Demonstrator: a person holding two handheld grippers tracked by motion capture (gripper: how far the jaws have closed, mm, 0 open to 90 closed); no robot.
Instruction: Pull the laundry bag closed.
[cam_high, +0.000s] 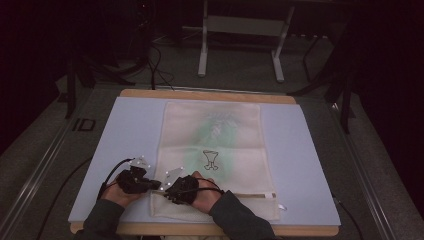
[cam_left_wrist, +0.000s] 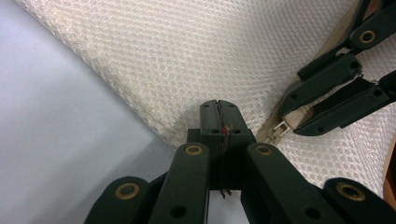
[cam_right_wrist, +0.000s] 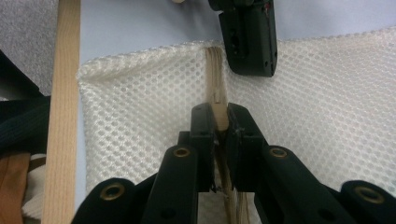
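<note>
We see a white mesh laundry bag (cam_high: 215, 150) lying flat on the pale blue mat (cam_high: 125, 145) that covers the counter (cam_high: 210, 95), its long side running away from the person and a small printed goblet figure (cam_high: 211, 160) near its middle. A beige zipper strip (cam_right_wrist: 216, 74) runs across the bag's near end, close to the person's edge of the counter. Both hands work at the bag's near left corner. The left gripper (cam_left_wrist: 218, 108) has its fingers closed tight on the mesh edge at that corner, right where the bag meets the blue mat. The right gripper (cam_right_wrist: 219, 116) sits just beside it, its fingers clenched on the zipper strip, with a little of the beige tape showing between them. In the left gripper view, the right gripper's fingers (cam_left_wrist: 327, 88) come in from the upper right, and a small white zipper pull (cam_left_wrist: 279, 128) lies at their tips. In the high view the two grippers are nearly touching, dark sleeves coming in from below.
</note>
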